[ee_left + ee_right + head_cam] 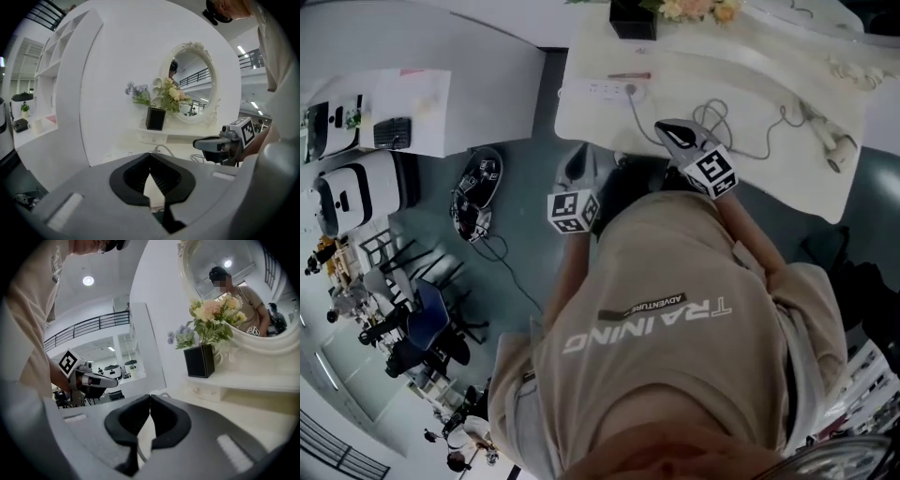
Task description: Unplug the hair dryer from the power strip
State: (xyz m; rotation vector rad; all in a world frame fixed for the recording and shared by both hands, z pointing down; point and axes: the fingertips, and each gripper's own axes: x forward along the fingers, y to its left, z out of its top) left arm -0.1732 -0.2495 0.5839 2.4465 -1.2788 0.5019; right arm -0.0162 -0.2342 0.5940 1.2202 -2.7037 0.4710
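Observation:
A white power strip (602, 89) lies at the back left of the white vanity table (769, 66), with a plug (630, 91) in it. Its grey cable (712, 117) loops across the top to the white hair dryer (827, 139) near the right edge. My right gripper (663, 126) is shut and empty, hovering over the table just right of the cable. My left gripper (579, 152) is shut and empty, just off the table's front left edge. From the left gripper view (150, 155) the strip (129, 153) and plug (159, 149) lie straight ahead. The right gripper view (150, 397) faces the vase shelf.
A black vase of flowers (633, 19) stands behind the strip, under an oval mirror (192, 84). A thin reddish stick (628, 76) lies beside the strip. White shelving (51, 93) stands to the left. Machines (356, 187), chairs (422, 323) and a black device (478, 192) occupy the floor on the left.

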